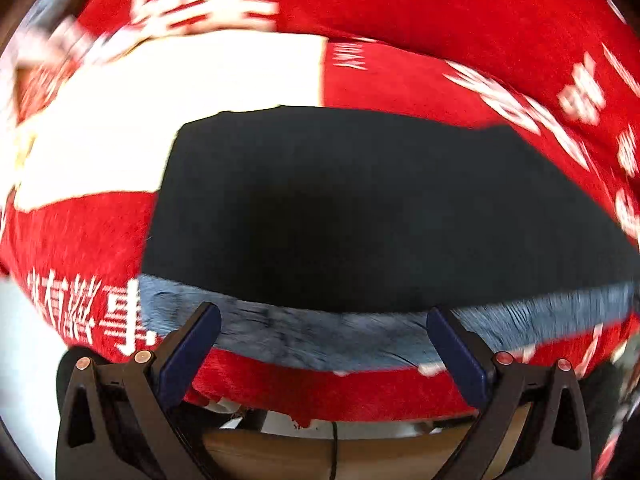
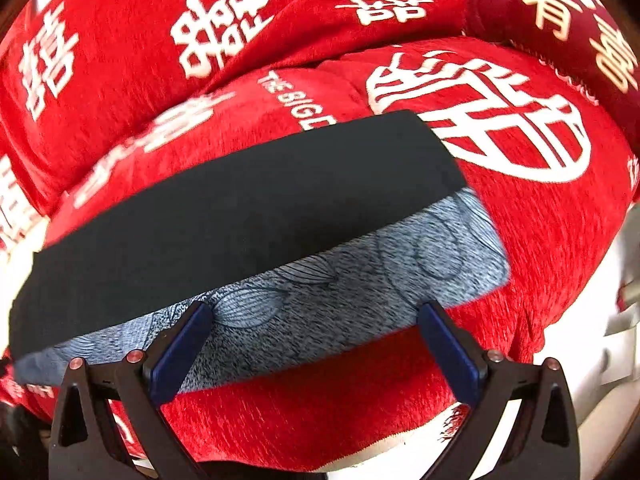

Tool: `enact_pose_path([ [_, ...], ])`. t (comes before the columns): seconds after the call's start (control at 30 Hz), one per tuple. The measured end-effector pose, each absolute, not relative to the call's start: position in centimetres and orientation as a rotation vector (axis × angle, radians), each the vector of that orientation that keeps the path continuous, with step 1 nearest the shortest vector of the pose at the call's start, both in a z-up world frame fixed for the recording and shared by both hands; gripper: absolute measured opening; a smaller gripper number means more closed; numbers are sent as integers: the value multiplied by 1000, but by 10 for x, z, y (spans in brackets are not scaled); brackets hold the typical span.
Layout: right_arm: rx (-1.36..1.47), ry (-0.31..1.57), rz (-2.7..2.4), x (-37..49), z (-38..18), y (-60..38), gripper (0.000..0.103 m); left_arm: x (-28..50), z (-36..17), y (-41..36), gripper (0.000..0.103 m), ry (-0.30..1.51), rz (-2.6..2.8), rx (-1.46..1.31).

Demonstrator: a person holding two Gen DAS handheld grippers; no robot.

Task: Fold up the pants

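The pants [image 1: 360, 208] lie flat on a red bedspread, dark cloth folded over a grey-blue patterned layer [image 1: 300, 340] that shows along the near edge. My left gripper [image 1: 324, 312] is open and empty, its blue pads just over that near edge. In the right wrist view the same pants [image 2: 240, 216] lie with the grey-blue patterned part [image 2: 360, 280] toward me. My right gripper [image 2: 316, 308] is open and empty, hovering over the patterned edge. The left wrist view is blurred by motion.
The red bedspread [image 2: 540, 220] with white characters covers the surface, and a dark red cushion [image 2: 560, 12] sits at the far right. The cover's front edge [image 1: 320, 412] hangs close to my left gripper, with a wooden frame [image 1: 280, 452] below it.
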State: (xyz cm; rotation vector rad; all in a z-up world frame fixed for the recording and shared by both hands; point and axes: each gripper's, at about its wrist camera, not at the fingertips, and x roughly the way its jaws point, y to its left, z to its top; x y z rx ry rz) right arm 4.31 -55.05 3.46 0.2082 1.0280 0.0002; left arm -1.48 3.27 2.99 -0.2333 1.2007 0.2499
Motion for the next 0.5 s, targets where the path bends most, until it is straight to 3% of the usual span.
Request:
enact_pose_path([
  [0.13, 304, 1052, -21, 45, 27, -571, 103, -9, -3, 21, 103, 1341, 293, -175],
  [0.27, 374, 997, -32, 24, 47, -588, 103, -13, 20, 3, 103, 1293, 252, -186],
  [0.5, 423, 1008, 83, 15, 20, -593, 103, 39, 50, -125, 103, 1284, -28, -79],
])
